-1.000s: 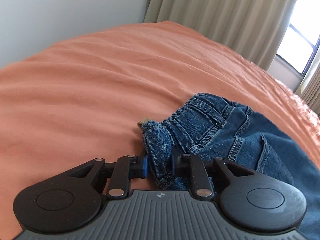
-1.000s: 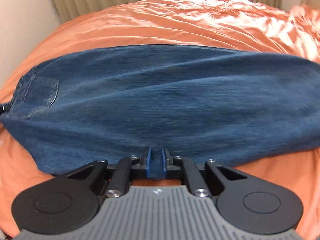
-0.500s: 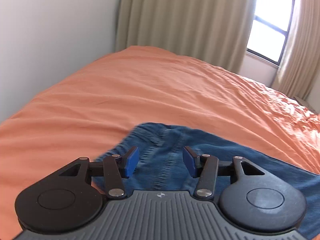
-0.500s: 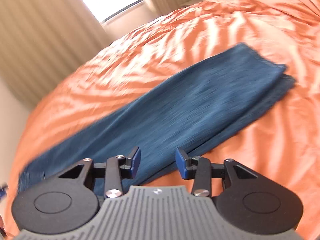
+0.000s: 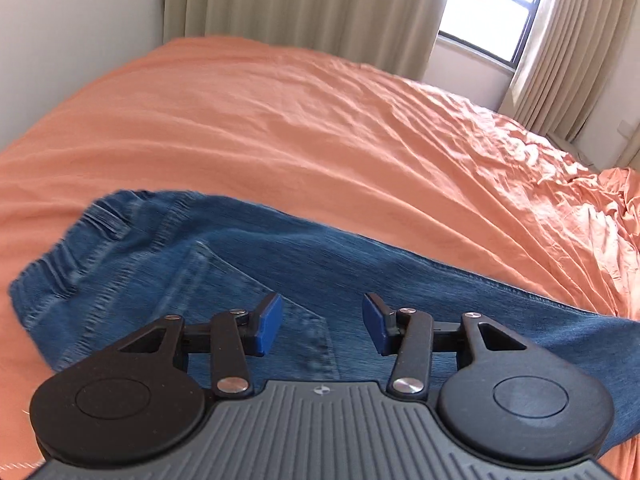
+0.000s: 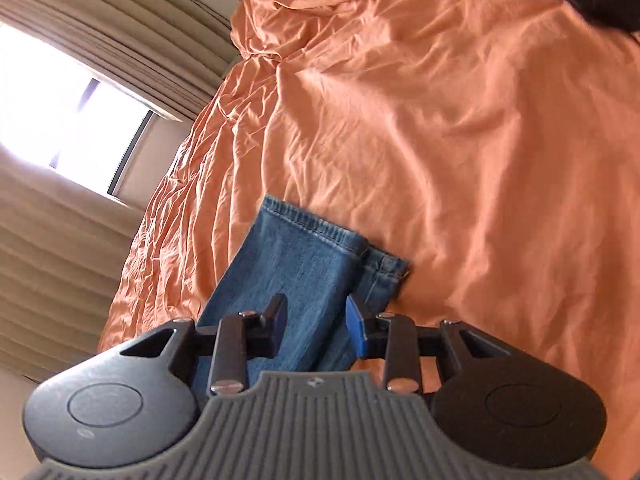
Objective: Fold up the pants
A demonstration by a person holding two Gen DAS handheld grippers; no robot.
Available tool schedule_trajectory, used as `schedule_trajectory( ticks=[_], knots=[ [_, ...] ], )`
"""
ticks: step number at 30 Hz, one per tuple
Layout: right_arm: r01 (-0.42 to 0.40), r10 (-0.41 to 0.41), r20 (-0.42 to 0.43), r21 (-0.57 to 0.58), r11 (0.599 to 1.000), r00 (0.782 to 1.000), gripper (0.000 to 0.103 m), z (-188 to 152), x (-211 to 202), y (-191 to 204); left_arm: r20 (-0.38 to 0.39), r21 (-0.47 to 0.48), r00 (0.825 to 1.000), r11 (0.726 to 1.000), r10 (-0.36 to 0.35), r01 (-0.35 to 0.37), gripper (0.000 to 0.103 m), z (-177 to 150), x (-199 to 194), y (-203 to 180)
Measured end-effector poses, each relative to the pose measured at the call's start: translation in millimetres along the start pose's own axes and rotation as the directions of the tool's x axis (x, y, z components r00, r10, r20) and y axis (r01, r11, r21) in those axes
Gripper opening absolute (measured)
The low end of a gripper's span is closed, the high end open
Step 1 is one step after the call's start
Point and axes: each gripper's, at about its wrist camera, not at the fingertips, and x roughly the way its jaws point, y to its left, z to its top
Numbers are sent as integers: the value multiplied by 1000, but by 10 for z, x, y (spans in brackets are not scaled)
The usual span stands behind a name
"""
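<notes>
Released since a second ago: left gripper off the bunched waistband, right gripper off the leg edge; both lifted clear and swung to new aim. Jaws of both lately narrowed a little from their widest, now parted with nothing between the blue pads, no denim touched. Beneath the left gripper: pants, waistband and back pocket uppermost, lying flat, legs running off to the right. Beneath the right gripper: leg ends of the same pants, one hem stacked on the other, lower hem peeking out at the right, so lengthwise fold judged done but slightly offset. Underneath all: orange bedsheet, heavily creased toward the window side. Beyond: beige curtains, bright window, plain wall at left. Risks from here: pinching only the top hem layer, leaving the lower leg behind; catching sheet with denim on soft bedding; uneven lift from the offset hems skewing the next fold; dragging the waistband askew.
</notes>
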Motion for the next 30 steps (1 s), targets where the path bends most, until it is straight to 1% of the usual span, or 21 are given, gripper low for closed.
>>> schedule_trajectory(
  ticks=[3,5,6,7,8,10,12,13,14,15,16,17,21,24,25,27,28,29,30],
  knots=[
    [-14,15,-20,56,998,1000,28,55,255,-135,-45,0,999,1000,7,-7,50,23,207,-161],
    [-32,35,-29,90,995,999,21,99,360,-216,-71,-21,997,1000,13,-15,47,27,338,-222],
    [-42,46,-36,99,994,998,19,116,388,-256,-80,-37,997,999,5,-8,46,30,401,-240],
    [-56,61,-48,100,993,997,6,122,387,-279,-84,-47,996,999,-1,-3,44,36,450,-251],
    [-73,78,-53,96,993,996,0,134,373,-288,-86,-52,996,999,-1,-4,44,42,494,-265],
    [-113,115,-25,60,992,993,0,130,222,-248,-92,-50,996,999,14,-18,37,61,596,-297],
    [-144,144,2,-3,990,990,0,119,55,-184,-109,-41,994,999,28,-33,33,75,694,-318],
    [-129,129,6,-25,991,992,0,112,18,-180,-120,-33,992,999,38,-42,32,82,744,-332],
    [-117,117,1,-24,993,993,0,112,28,-202,-130,-18,990,999,49,-52,30,88,788,-350],
    [-101,101,-12,-16,995,995,0,114,73,-260,-137,-2,988,998,67,-68,27,90,828,-365],
    [-80,80,-24,-3,997,996,0,114,114,-308,-140,11,987,997,79,-78,26,91,855,-378],
    [-63,64,-35,19,998,997,0,101,153,-381,-144,20,986,996,86,-84,26,93,873,-383],
    [-37,38,-43,23,999,998,0,62,245,-488,-159,33,982,995,97,-93,25,97,881,-363],
    [-28,31,-52,55,998,998,0,65,246,-514,-151,77,982,992,113,-102,25,92,799,-382],
    [-23,25,-48,37,999,999,2,67,199,-484,-143,84,984,992,108,-97,25,93,753,-404],
    [-22,21,-53,-13,1000,998,12,70,122,-418,-131,89,989,995,63,-51,25,82,635,-439],
    [-31,30,-58,-21,999,998,33,59,87,-411,-128,92,991,995,38,-27,25,63,576,-469],
    [-42,41,-67,-20,999,997,48,50,66,-415,-127,98,992,995,16,-3,25,43,529,-514],
    [-51,50,-81,-15,999,995,50,40,58,-423,-128,113,992,993,-16,31,25,4,472,-580]
  ],
)
